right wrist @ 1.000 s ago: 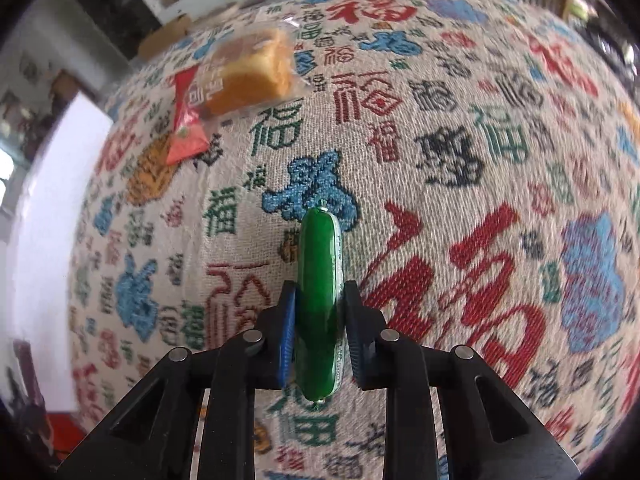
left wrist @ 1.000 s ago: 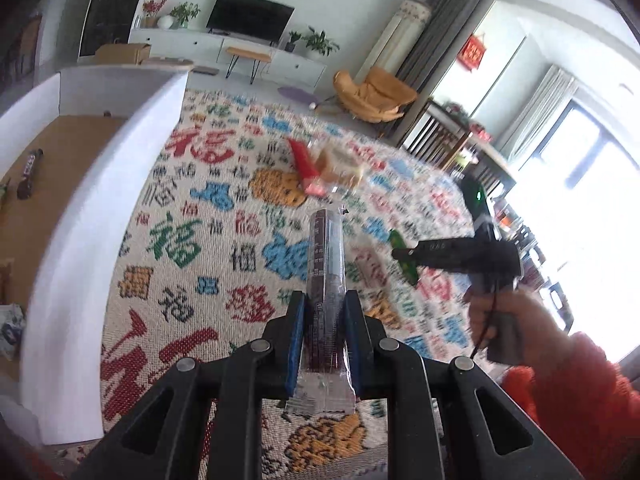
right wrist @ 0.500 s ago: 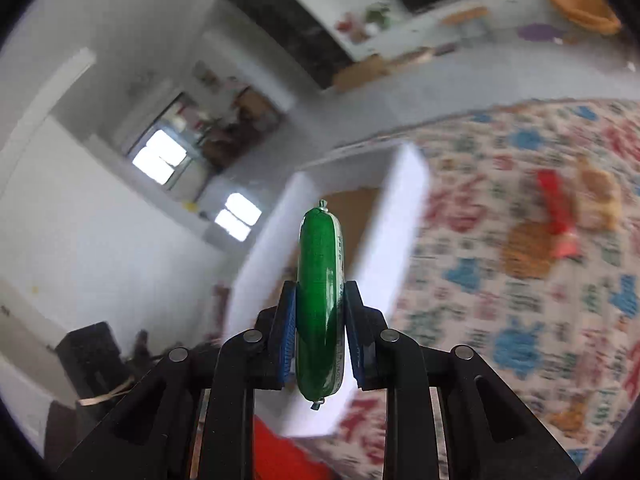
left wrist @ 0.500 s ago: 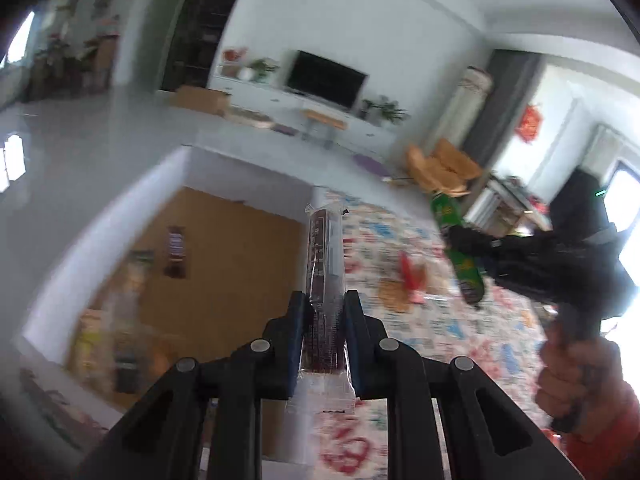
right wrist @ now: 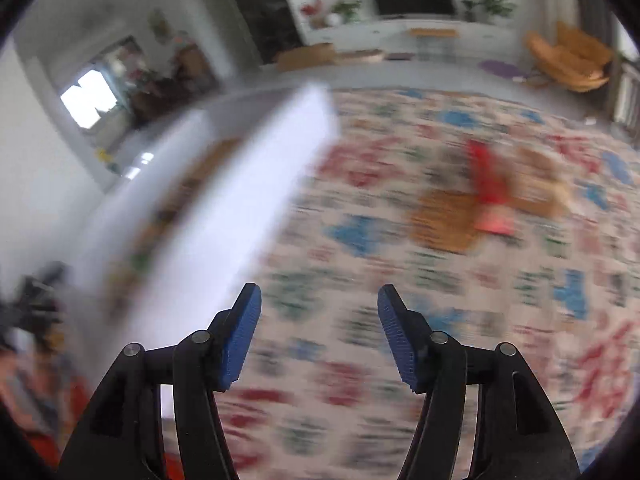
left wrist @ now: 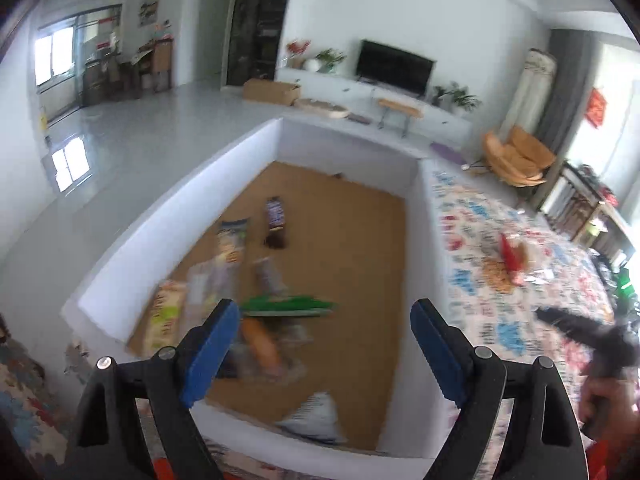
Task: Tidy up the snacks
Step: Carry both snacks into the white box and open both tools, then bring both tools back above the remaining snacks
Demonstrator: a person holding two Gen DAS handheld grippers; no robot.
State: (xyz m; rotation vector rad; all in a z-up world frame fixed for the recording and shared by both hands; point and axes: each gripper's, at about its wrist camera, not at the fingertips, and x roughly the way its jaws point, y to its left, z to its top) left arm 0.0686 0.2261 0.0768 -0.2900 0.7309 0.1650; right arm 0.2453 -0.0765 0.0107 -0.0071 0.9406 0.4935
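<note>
Motion blur smears most of the right wrist view, so the white box [right wrist: 224,216] to the left of the right gripper [right wrist: 319,334] shows only as a pale wall, its contents unreadable. The left wrist view looks straight into that box: a green sausage stick [left wrist: 289,305] lies just ahead of the left gripper [left wrist: 324,350], with other blurred snack packets [left wrist: 232,240] beyond; no label is legible. Both grippers stand spread wide, holding nothing. A red packet [right wrist: 490,188] lies ahead and to the right on the patterned cloth [right wrist: 400,280].
</note>
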